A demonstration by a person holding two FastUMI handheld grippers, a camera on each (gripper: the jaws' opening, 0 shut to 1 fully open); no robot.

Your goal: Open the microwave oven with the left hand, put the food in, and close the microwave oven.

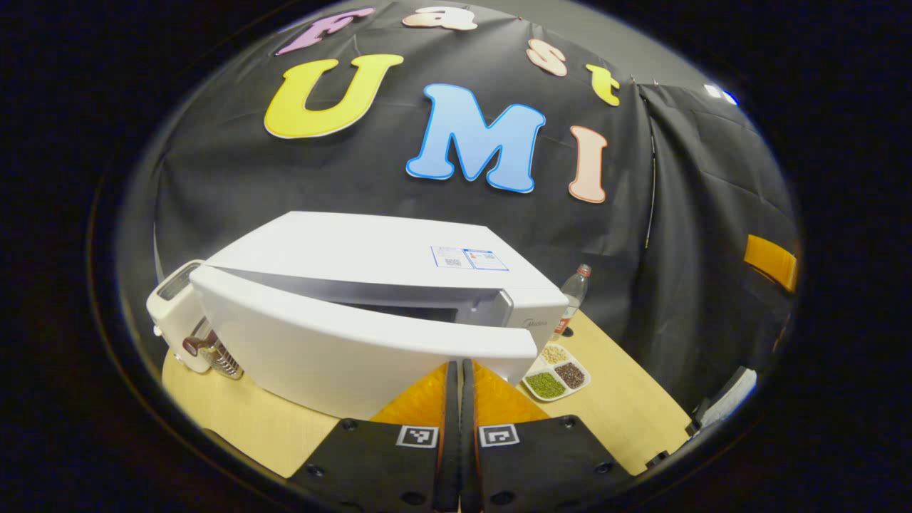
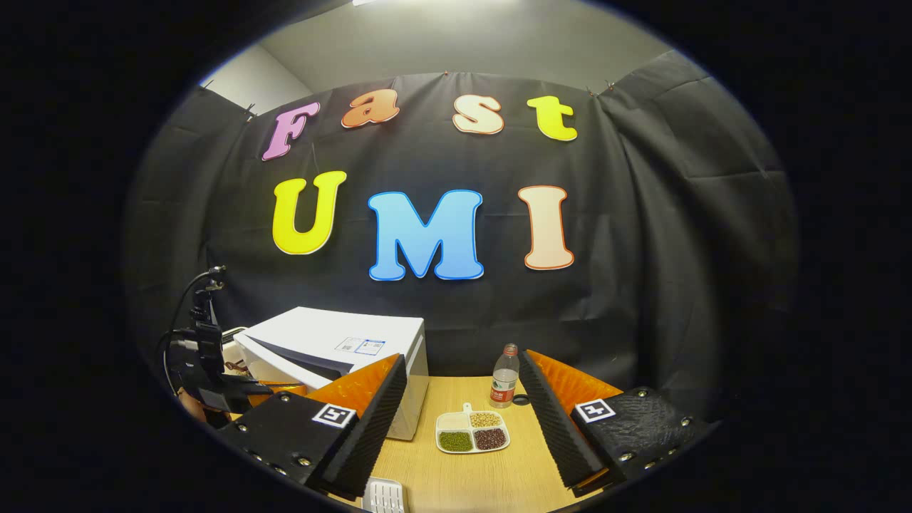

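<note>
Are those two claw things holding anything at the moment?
No. The left gripper is shut with nothing between its fingers, up against the edge of the partly open microwave door. The right gripper is open and empty above the table.

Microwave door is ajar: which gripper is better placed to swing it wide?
Left. The left gripper, shut, sits right at the door's free edge. The right gripper is open, farther back, facing the dish of food.

white microwave (image 1: pixel 370 285) on the wooden table, door (image 1: pixel 342 349) ajar; divided food tray (image 2: pixel 472 431) sits just beside it.
</note>
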